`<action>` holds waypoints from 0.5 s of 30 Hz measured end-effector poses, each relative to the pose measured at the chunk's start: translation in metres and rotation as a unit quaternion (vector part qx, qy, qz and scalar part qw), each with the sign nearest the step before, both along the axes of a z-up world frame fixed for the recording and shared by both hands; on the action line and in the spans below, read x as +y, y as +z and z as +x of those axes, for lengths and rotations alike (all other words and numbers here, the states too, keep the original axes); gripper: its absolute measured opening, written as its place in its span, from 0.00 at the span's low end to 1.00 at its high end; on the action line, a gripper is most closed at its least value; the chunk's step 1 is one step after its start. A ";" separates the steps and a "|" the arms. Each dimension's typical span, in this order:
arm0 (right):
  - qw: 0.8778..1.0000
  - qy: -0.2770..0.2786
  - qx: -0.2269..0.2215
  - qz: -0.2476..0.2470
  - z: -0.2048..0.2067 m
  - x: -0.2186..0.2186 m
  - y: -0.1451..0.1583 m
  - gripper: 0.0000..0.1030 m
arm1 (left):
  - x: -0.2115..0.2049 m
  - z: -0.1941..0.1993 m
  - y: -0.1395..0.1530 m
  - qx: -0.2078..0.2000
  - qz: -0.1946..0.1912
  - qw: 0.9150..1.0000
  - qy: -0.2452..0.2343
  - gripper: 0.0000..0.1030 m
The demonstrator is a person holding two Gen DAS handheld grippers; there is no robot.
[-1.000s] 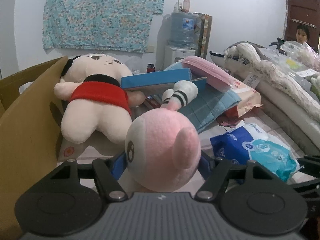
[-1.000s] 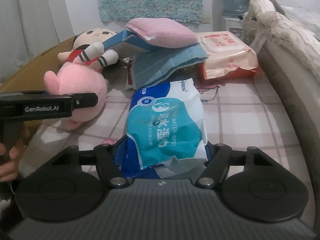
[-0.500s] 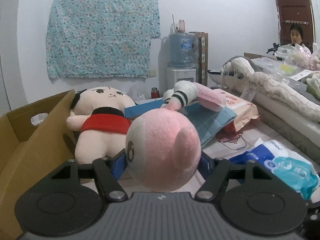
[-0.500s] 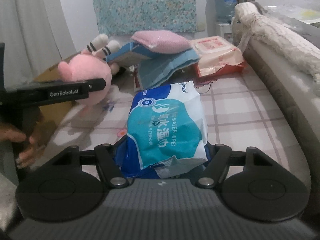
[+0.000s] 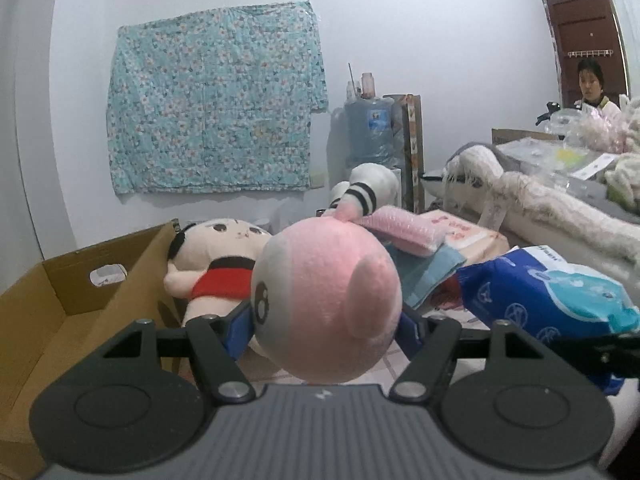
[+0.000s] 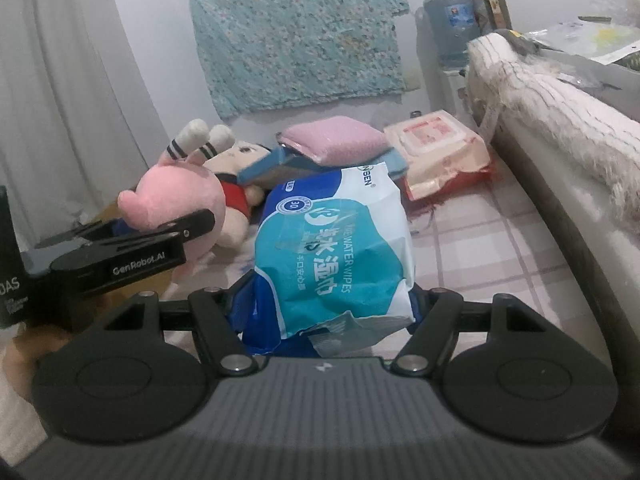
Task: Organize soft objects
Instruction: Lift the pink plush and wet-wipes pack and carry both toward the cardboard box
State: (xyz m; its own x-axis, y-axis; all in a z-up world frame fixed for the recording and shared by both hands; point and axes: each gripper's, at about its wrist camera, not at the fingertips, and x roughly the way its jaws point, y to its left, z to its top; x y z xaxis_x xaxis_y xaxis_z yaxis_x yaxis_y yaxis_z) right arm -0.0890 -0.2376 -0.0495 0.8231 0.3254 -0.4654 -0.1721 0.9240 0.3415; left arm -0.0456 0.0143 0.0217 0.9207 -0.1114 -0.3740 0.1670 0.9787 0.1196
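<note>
An open brown cardboard box (image 5: 60, 300) sits at left. The right gripper (image 6: 332, 304) grasps a blue-and-white plastic pack (image 6: 336, 256) printed "WATER WIPES", lifted above the checked bedsheet (image 6: 480, 240). The left gripper (image 5: 324, 328), lettered "GenRobot.AI", clamps a round pink plush toy (image 5: 326, 304) held aloft.

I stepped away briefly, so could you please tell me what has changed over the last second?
Both loads rose off the bed: the left hand-held gripper lifted the pink plush, the right hand-held gripper the wet wipes pack. Grips unchanged; the doll and cardboard box stayed.
</note>
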 end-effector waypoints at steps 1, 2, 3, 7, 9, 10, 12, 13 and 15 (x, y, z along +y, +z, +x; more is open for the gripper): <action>1.000 0.003 -0.002 0.007 0.001 -0.001 0.003 0.66 | 0.002 0.000 0.006 0.003 -0.006 1.000 -0.001 0.69; 1.000 0.007 -0.003 0.013 0.001 -0.002 0.007 0.66 | 0.004 0.000 0.013 0.007 -0.012 1.000 -0.002 0.69; 1.000 0.009 -0.005 0.018 0.002 -0.002 0.011 0.66 | 0.007 -0.001 0.021 0.008 -0.020 1.000 -0.002 0.69; 0.999 0.023 -0.014 0.029 0.010 -0.002 0.031 0.66 | 0.022 -0.003 0.054 0.005 -0.032 0.999 0.000 0.69; 0.999 0.035 -0.020 0.034 0.015 -0.001 0.044 0.66 | 0.035 -0.002 0.069 0.016 -0.042 0.999 0.004 0.69; 0.998 0.044 -0.023 0.035 0.019 0.000 0.050 0.66 | 0.045 0.000 0.075 0.028 -0.054 0.998 0.008 0.69; 0.997 0.059 -0.031 0.035 0.025 0.004 0.062 0.66 | 0.069 0.005 0.085 0.057 -0.092 0.994 0.024 0.69; 0.996 0.069 -0.034 0.035 0.029 0.006 0.069 0.66 | 0.081 0.006 0.088 0.068 -0.116 0.990 0.031 0.69; 0.995 0.087 -0.039 0.041 0.038 0.012 0.080 0.66 | 0.098 0.000 0.095 0.064 -0.126 0.989 0.047 0.69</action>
State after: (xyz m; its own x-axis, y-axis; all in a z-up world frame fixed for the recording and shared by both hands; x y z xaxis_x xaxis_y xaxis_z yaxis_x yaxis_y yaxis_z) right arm -0.0513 -0.2259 0.0308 0.7835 0.5003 -0.3684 -0.3556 0.8474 0.3944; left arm -0.0452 0.1122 0.1169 0.8780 -0.1328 -0.4598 0.0726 0.9866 -0.1462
